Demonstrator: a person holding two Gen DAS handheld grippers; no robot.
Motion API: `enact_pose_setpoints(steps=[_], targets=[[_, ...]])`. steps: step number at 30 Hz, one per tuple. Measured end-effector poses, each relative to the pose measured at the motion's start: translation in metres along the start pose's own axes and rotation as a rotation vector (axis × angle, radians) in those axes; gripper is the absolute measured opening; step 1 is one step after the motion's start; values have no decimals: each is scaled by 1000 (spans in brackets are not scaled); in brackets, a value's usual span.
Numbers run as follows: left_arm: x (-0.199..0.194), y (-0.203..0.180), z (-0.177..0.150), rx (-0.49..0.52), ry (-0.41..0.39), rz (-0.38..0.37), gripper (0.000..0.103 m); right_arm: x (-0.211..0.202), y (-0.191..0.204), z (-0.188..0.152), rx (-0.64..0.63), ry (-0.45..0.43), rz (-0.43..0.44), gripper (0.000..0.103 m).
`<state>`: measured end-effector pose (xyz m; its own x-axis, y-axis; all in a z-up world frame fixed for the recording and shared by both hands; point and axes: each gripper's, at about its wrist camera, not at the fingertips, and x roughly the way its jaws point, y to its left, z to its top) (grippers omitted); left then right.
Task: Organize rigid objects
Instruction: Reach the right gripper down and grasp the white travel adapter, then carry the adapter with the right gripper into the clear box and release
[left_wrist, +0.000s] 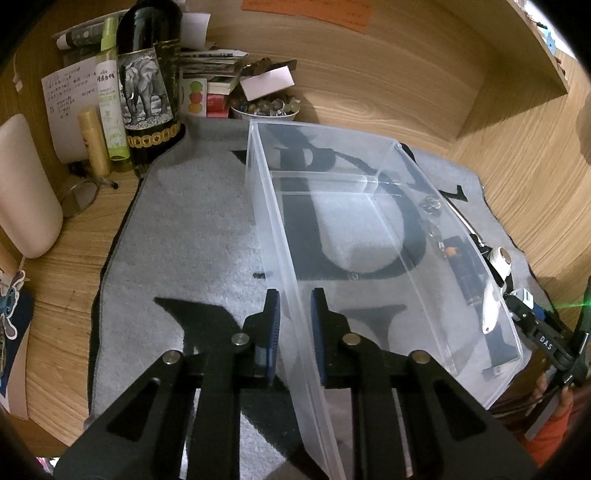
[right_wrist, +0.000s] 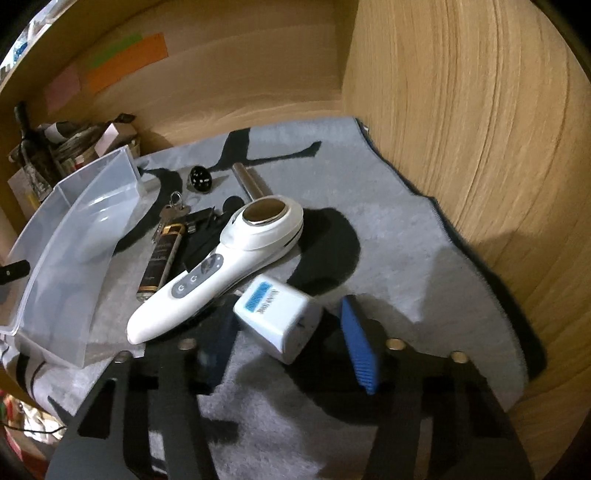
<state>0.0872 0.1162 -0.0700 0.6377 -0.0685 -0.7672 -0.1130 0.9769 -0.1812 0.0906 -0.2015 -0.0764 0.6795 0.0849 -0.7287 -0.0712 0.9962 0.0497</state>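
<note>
From the left wrist view, the left claw is clenched on the near wall of the clear plastic organizer bin, which stands on the grey mat. If it pulls hard, the thin wall may bend or slip out

From the right wrist view, the right claw straddles the white charger cube, pads not yet pressing. The cube is tilted and may roll away. The white handheld massager lies just beside it and can be knocked
</note>
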Motion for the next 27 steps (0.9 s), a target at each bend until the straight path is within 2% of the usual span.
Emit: enact_pose_setpoints(steps=[1, 14, 27], targets=[[0, -1, 0, 5, -2, 4, 17, 0, 1, 0, 0, 0, 1, 42], [1, -2, 0, 12, -10, 2, 17, -22, 19, 22, -36, -89, -24, 42], [1, -1, 0, 7, -14, -10, 18, -35, 77, 68, -165, -208, 89, 42]])
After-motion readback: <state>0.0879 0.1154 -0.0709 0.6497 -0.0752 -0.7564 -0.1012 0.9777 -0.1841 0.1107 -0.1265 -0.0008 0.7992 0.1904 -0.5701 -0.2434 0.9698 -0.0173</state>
